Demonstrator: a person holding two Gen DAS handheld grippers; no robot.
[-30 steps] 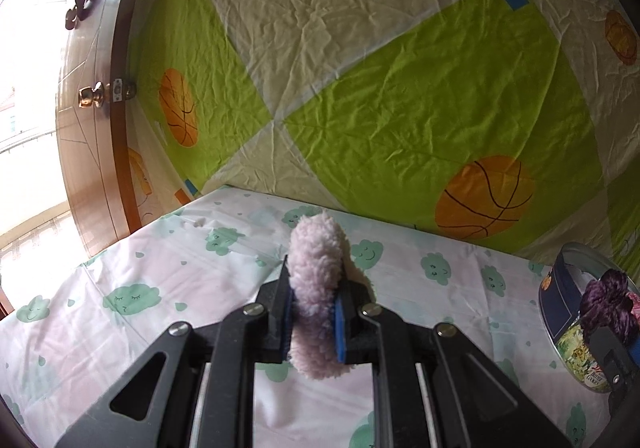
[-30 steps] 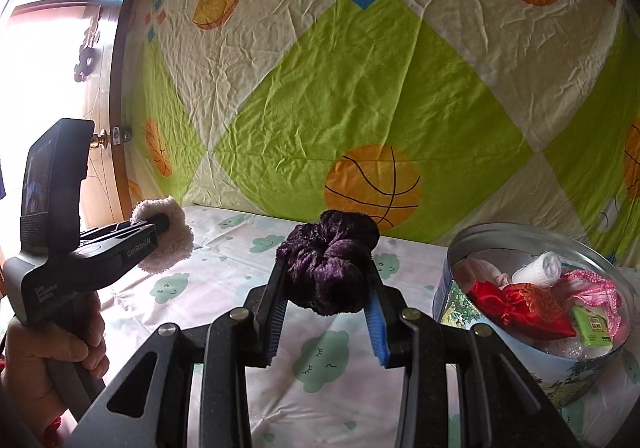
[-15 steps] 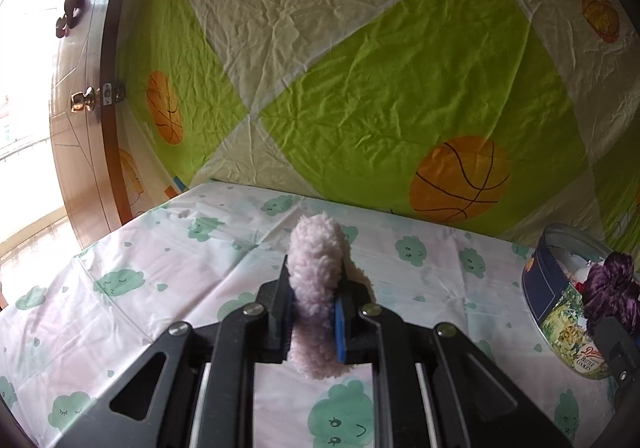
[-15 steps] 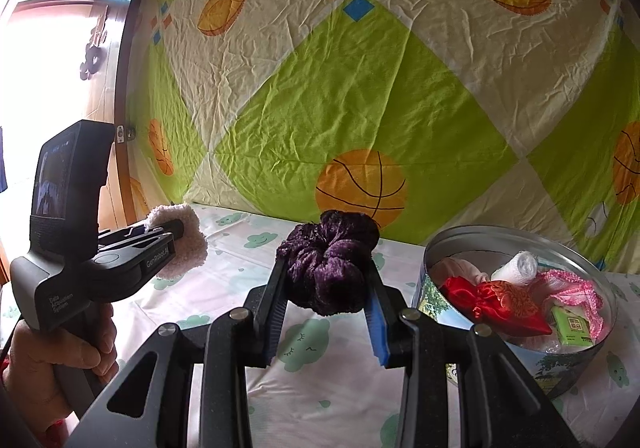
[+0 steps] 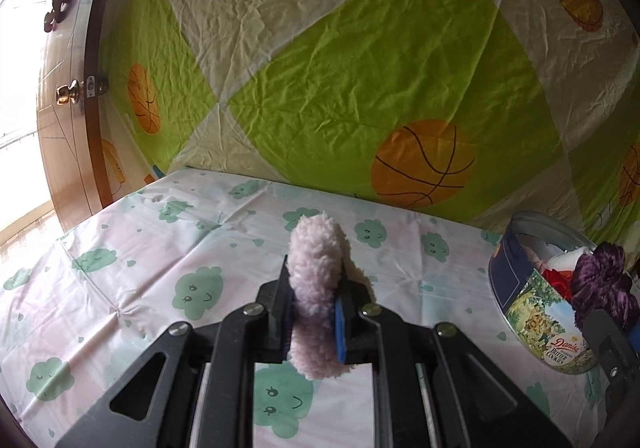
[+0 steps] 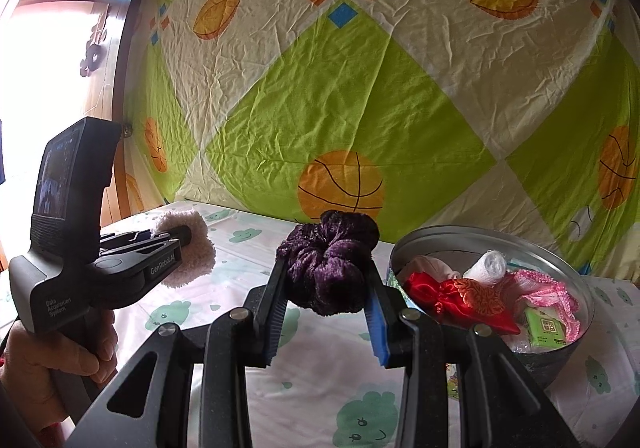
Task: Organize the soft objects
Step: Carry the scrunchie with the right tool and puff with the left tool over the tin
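My left gripper (image 5: 314, 288) is shut on a fluffy pale pink scrunchie (image 5: 318, 272) and holds it above the table; it also shows at the left of the right wrist view (image 6: 188, 244). My right gripper (image 6: 328, 280) is shut on a dark purple velvet scrunchie (image 6: 330, 264), held just left of a round metal cookie tin (image 6: 560, 360). The tin holds a red pouch (image 6: 448, 298), a white roll (image 6: 490, 266), pink crochet cloth (image 6: 548, 294) and a green packet (image 6: 546, 330). In the left wrist view the tin (image 5: 532, 312) is at the right with the purple scrunchie (image 5: 604, 280) at its rim.
The table (image 5: 120, 240) wears a white cloth with green cloud prints. A green and cream sheet with basketball prints (image 5: 360, 60) hangs behind it. A wooden door (image 5: 60, 88) stands at the far left. A hand (image 6: 52, 364) grips the left gripper's handle.
Both grippers have moved right and toward the tin, each still holding its scrunchie. The tin looks larger and nearer in both views.
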